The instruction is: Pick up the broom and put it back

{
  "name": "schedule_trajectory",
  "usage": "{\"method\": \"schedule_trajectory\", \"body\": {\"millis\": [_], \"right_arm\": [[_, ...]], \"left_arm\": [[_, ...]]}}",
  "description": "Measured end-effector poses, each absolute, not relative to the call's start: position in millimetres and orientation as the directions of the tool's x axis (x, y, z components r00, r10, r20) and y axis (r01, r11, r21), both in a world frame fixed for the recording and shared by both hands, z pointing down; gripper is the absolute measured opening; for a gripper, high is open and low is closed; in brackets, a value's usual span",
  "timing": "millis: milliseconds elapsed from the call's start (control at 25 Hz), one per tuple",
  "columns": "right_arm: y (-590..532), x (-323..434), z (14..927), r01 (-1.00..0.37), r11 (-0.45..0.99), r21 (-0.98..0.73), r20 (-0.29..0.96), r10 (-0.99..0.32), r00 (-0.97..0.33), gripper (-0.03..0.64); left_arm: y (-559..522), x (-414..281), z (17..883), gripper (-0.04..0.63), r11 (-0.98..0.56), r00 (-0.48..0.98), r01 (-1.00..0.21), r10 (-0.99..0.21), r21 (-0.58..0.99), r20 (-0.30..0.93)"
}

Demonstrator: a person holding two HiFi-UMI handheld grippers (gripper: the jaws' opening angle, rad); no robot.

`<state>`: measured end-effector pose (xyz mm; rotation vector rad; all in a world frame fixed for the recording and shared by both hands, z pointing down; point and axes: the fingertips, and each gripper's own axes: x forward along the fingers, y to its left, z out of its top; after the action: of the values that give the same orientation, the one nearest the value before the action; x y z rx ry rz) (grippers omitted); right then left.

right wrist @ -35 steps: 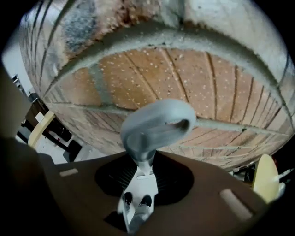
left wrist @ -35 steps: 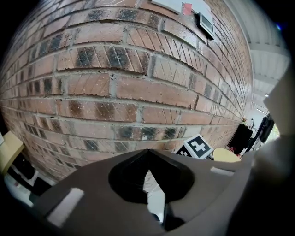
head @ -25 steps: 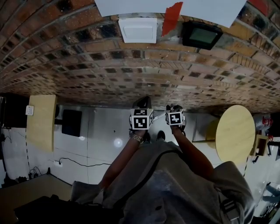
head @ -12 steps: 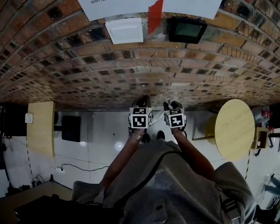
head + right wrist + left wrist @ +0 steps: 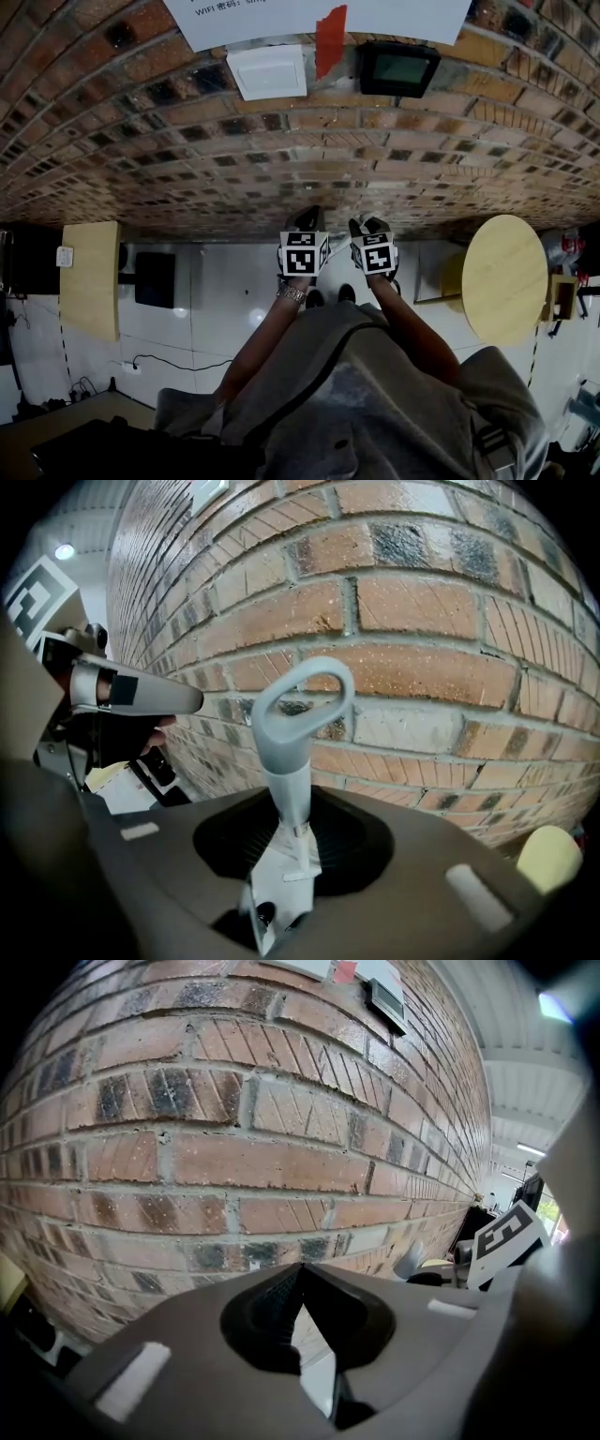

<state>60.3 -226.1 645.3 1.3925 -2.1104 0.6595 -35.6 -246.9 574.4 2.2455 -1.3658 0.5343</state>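
My right gripper (image 5: 291,832) is shut on the grey broom handle (image 5: 286,771). The handle's hanging loop (image 5: 302,700) stands upright just in front of the brick wall (image 5: 441,602). The broom's head is hidden. In the head view both grippers are held side by side low on the wall, the left gripper (image 5: 306,225) beside the right gripper (image 5: 367,228). The left gripper (image 5: 302,1269) is shut, its tips meeting with nothing between them. It does not touch the handle.
A white box (image 5: 267,70) and a black device (image 5: 398,67) hang on the brick wall (image 5: 187,159) under a paper sign. A round wooden table (image 5: 504,277) stands at the right. At the left are a rectangular wooden table (image 5: 89,277), a black box (image 5: 155,278) and a floor cable (image 5: 169,361).
The right gripper has risen a little against the wall with the broom handle in it. The head view has shifted, so the wall fixtures sit lower in the picture. The left gripper has hardly moved.
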Motion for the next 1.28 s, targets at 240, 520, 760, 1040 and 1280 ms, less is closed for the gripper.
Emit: {"method": "schedule_trajectory", "body": {"millis": [240, 520, 760, 1040, 1280], "right_arm": [[-228.9, 59.5, 660.9, -0.927, 0.352, -0.126, 0.682, -0.648, -0.339, 0.095], [-236.8, 48.4, 708.3, -0.921, 0.36, -0.152, 0.739, -0.577, -0.348, 0.098], [-236.3, 46.7, 773.5, -0.924, 0.362, -0.12, 0.815, -0.496, -0.3, 0.098], [-263.9, 51.5, 796.0, -0.928, 0.363, -0.081, 0.818, -0.508, -0.27, 0.095], [-292.9, 53.8, 797.8, -0.94, 0.324, -0.104, 0.813, -0.516, -0.268, 0.097]], "left_arm": [[-246.6, -41.4, 575.9, -0.006, -0.388, 0.417, -0.905, -0.724, 0.175, 0.549], [-239.4, -60.6, 582.6, -0.006, -0.34, 0.373, -0.925, -0.734, 0.168, 0.568], [-228.5, -79.1, 590.5, -0.006, -0.289, 0.324, -0.944, -0.737, 0.157, 0.593], [-216.8, -94.9, 598.9, -0.006, -0.253, 0.287, -0.957, -0.731, 0.144, 0.619], [-213.3, -98.6, 602.0, -0.006, -0.24, 0.28, -0.959, -0.731, 0.149, 0.623]]}}
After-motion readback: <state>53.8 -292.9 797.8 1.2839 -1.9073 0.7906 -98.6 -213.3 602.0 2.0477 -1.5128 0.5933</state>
